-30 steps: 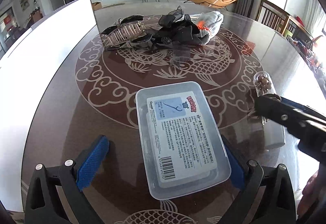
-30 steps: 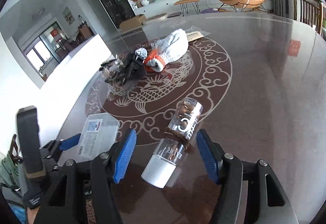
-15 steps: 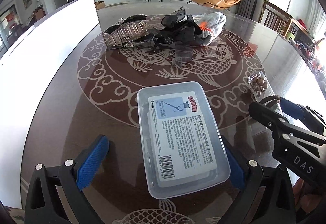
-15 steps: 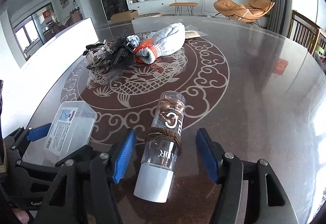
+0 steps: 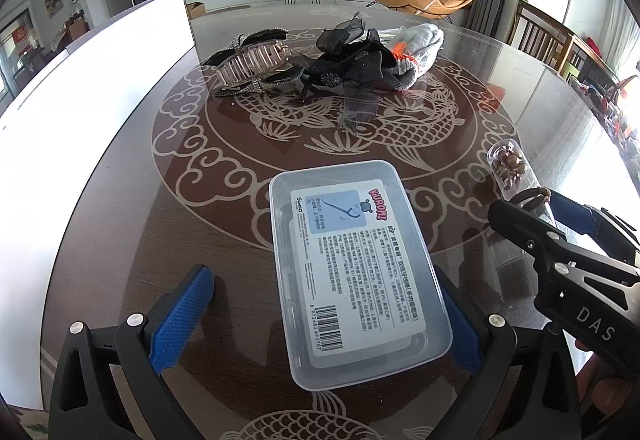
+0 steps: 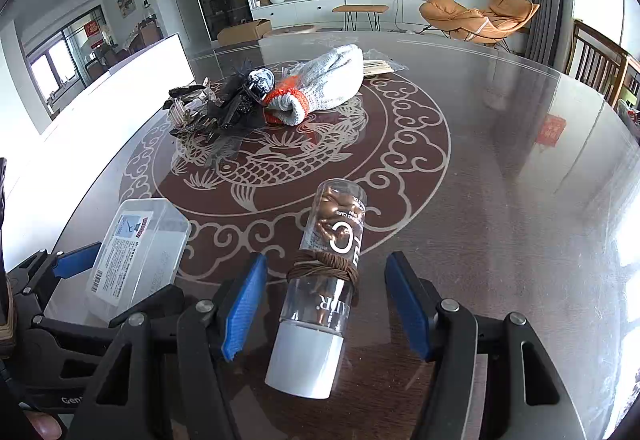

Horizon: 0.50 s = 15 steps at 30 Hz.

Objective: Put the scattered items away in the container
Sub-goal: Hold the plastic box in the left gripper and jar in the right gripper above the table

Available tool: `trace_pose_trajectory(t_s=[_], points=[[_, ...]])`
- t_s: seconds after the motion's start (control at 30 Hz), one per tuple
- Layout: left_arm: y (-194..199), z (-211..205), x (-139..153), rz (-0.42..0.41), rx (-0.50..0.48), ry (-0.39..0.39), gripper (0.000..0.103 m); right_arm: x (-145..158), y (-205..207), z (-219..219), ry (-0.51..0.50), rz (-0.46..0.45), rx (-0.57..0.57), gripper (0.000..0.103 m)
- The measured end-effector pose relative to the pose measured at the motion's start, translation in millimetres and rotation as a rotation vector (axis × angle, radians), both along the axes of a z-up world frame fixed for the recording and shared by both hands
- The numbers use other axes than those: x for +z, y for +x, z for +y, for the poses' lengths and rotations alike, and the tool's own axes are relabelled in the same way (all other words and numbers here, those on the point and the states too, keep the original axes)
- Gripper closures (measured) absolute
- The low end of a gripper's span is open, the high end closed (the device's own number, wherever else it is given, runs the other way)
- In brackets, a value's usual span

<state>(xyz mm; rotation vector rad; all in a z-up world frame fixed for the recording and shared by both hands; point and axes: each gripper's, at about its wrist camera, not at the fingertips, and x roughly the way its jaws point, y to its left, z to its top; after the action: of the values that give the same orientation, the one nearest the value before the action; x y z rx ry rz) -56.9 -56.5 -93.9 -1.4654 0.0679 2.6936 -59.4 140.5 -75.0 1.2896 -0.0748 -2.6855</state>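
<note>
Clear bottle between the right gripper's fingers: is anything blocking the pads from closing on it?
Nothing visible. The clear bottle lies on the table between the open right gripper pads, with bare gaps on both sides. Only brown twine wrapped around it sits there.

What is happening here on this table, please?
A person holds a gripper in each hand over a glass-topped table and is tidying loose items. The left gripper straddles a clear plastic box, its lid on; whether its pads press the box is unclear. The right gripper is open around a clear tube of brown beads lying on the table, pads not touching it. Further back, hair clips, a black bow and a knitted glove wait in a pile.
</note>
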Motion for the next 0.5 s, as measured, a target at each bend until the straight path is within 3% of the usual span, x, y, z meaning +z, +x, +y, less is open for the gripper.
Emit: trace_pose_trajectory(t_s=[0.23,0.4,0.47,0.5], points=[[0,0,0,-0.004,-0.005,0.000,0.000,1,1,7,-0.030,0.003,0.022,0.040],[2,-7,2,-0.055,-0.008,-0.003,0.001,1,3,7,0.009,0.003,0.010,0.044],[9,-12,7,-0.014,-0.008,0.001,0.028,1,5,6,0.042,0.004,0.004,0.052],[12,-14,10,-0.003,-0.007,0.004,0.042,1,7,6,0.052,0.008,-0.002,0.071]])
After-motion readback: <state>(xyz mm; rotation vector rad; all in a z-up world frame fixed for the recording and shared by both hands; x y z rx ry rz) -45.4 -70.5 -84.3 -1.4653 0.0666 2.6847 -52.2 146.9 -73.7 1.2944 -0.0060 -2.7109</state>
